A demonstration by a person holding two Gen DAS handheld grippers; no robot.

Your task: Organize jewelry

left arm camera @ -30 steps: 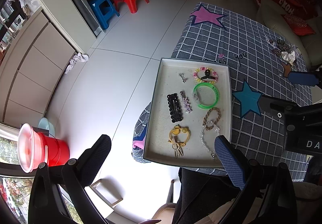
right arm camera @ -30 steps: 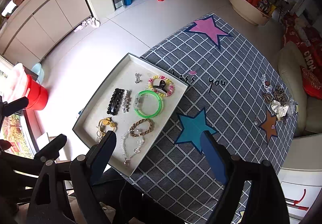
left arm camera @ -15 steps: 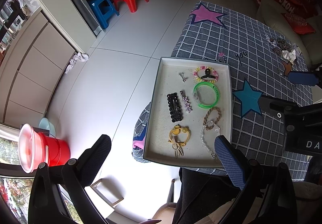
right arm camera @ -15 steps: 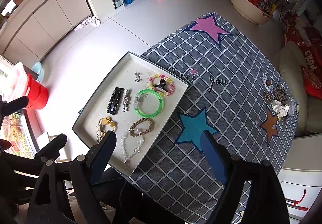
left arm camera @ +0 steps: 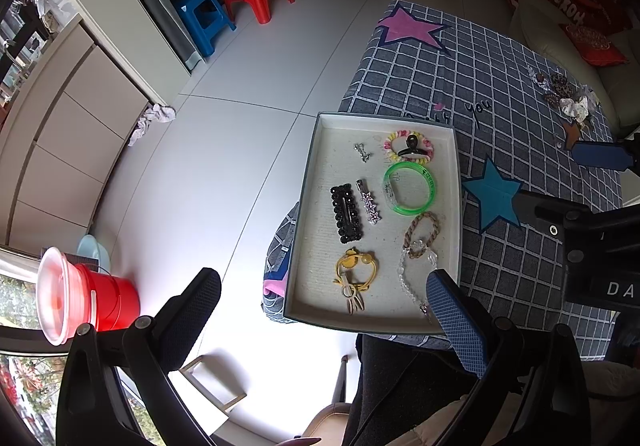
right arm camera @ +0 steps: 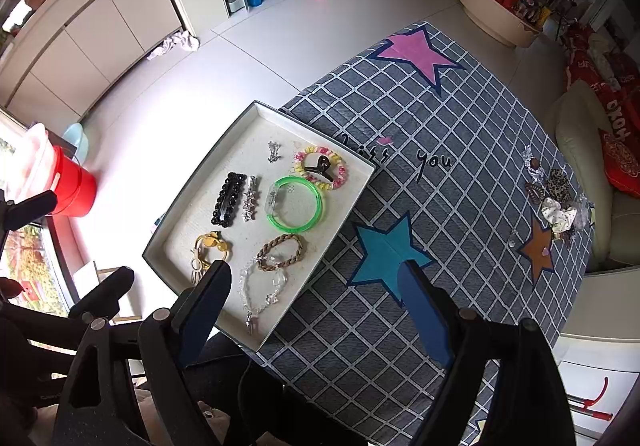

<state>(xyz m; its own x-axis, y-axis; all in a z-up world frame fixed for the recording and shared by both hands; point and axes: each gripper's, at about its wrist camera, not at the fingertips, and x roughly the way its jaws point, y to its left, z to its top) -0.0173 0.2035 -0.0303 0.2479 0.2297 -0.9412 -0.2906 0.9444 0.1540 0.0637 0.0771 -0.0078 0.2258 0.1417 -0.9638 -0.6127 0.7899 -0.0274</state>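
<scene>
Both the left tongs (left arm camera: 324, 306) and right tongs (right arm camera: 320, 298) hover wide open and empty above a shallow white rectangular tray (right arm camera: 256, 113) at the checked-cloth bench's (right arm camera: 460, 205) nine-o'clock edge, jewelry spaced apart inside, while unsorted pieces (right arm camera: 556, 201) wait at three o'clock.

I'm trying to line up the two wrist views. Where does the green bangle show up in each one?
Left wrist: the green bangle lies right of centre, in the tray's right half, just below the pastel bead bracelet.
Right wrist: the green bangle sits left of centre, mid-tray, above the braided brown bracelet.
Shared landmark: the teal star on the checked cloth beside the tray.
</scene>
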